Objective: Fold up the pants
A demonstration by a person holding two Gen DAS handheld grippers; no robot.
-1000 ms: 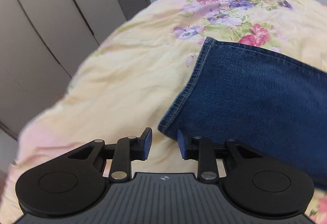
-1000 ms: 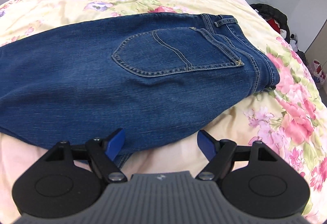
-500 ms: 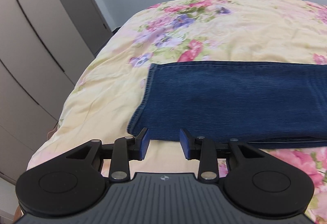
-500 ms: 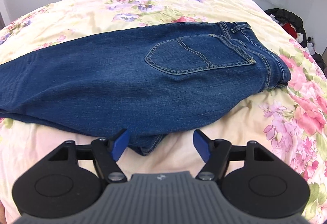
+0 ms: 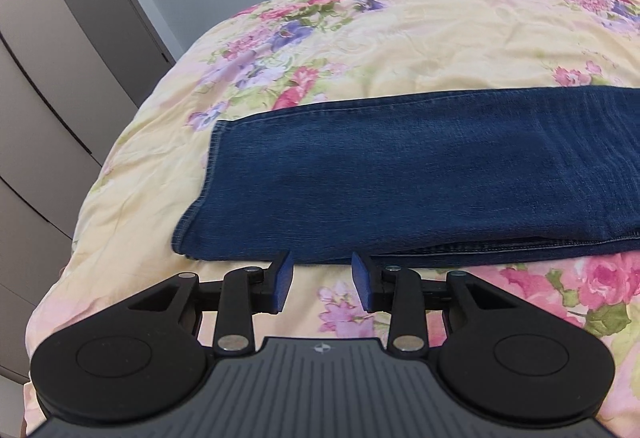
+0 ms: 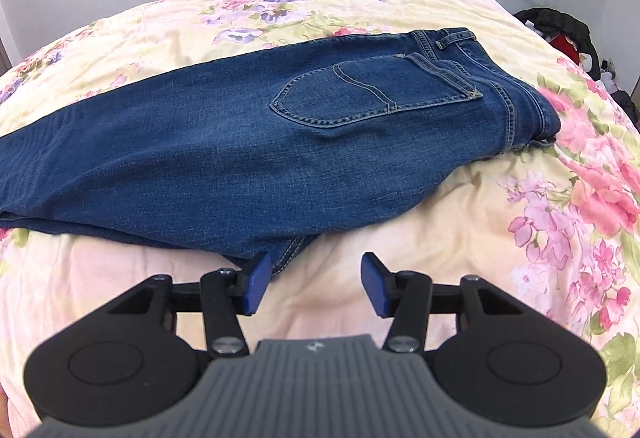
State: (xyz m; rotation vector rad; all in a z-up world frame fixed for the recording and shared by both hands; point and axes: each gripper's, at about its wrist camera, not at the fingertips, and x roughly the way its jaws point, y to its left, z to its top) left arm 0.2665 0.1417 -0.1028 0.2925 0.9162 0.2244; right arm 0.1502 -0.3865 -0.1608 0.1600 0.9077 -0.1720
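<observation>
Blue denim pants (image 5: 420, 174) lie flat on the floral bed cover, folded lengthwise with one leg on the other. The left wrist view shows the leg cuffs (image 5: 204, 194) at the left end. The right wrist view shows the seat with a back pocket (image 6: 360, 94) and the waistband (image 6: 516, 90) at the right end. My left gripper (image 5: 321, 280) is open and empty, just in front of the near edge of the legs. My right gripper (image 6: 316, 284) is open and empty, just in front of the crotch fold.
The bed cover (image 5: 460, 38) is yellow with pink and purple flowers. Grey wardrobe doors (image 5: 52, 86) stand left of the bed. A dark pile of clothes (image 6: 564, 34) lies on the floor beyond the bed's right side.
Both grippers have pulled back toward me from the pants, which now lie farther away in both views. The left view has swung right along the legs. Both grippers stay open.
</observation>
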